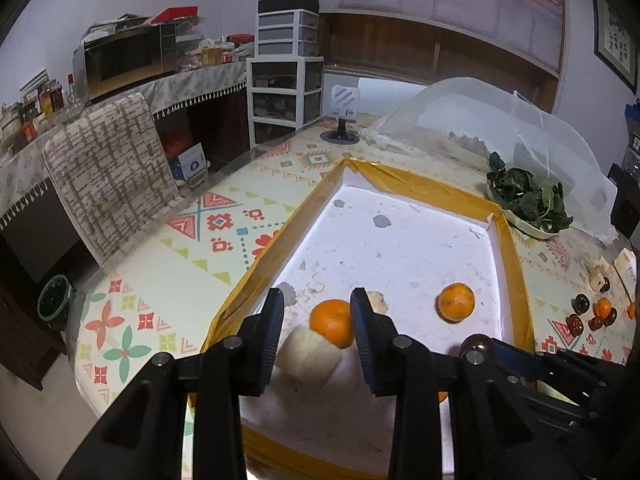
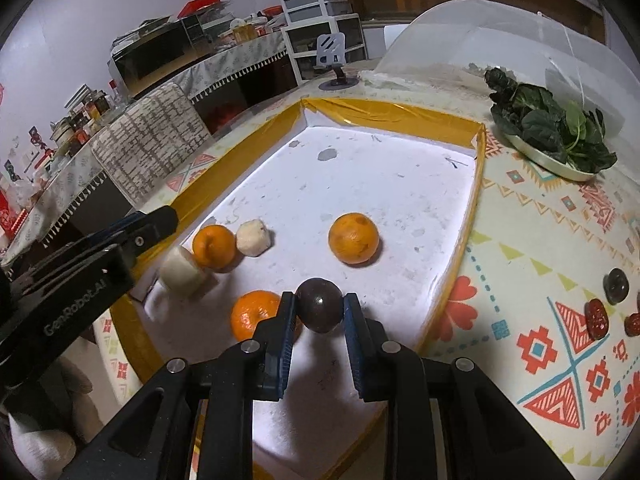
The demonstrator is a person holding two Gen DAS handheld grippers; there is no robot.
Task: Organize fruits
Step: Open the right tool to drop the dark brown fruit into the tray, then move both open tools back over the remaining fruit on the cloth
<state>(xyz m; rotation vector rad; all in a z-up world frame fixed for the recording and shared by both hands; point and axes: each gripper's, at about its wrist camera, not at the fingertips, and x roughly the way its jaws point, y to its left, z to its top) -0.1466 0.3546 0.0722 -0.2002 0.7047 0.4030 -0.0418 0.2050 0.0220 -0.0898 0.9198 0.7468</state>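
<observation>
A white tray with a yellow taped rim (image 1: pixel 400 184) (image 2: pixel 400 114) holds the fruit. My right gripper (image 2: pixel 320 300) is shut on a dark round fruit (image 2: pixel 320 312) low over the tray's near end; the left wrist view shows that fruit (image 1: pixel 476 346) at the lower right. My left gripper (image 1: pixel 318 300) hangs over a white peeled chunk (image 1: pixel 308 358) (image 2: pixel 182 270) and an orange (image 1: pixel 332 322) (image 2: pixel 214 246), its jaws apart and pressing on neither. A second orange (image 1: pixel 456 302) (image 2: pixel 353 237) lies mid-tray. A third orange (image 2: pixel 254 314) lies by my right gripper's left finger. Another white chunk (image 2: pixel 253 237) rests beside the first orange.
A plate of dark leafy greens (image 2: pixel 552 136) (image 1: pixel 528 200) sits beyond the tray's far right corner, under the edge of a mesh food cover (image 2: pixel 500 32). Small dark fruits and red dates (image 2: pixel 600 312) (image 1: pixel 592 316) lie on the patterned tablecloth to the right. A phone stand (image 1: pixel 342 112) stands farther back.
</observation>
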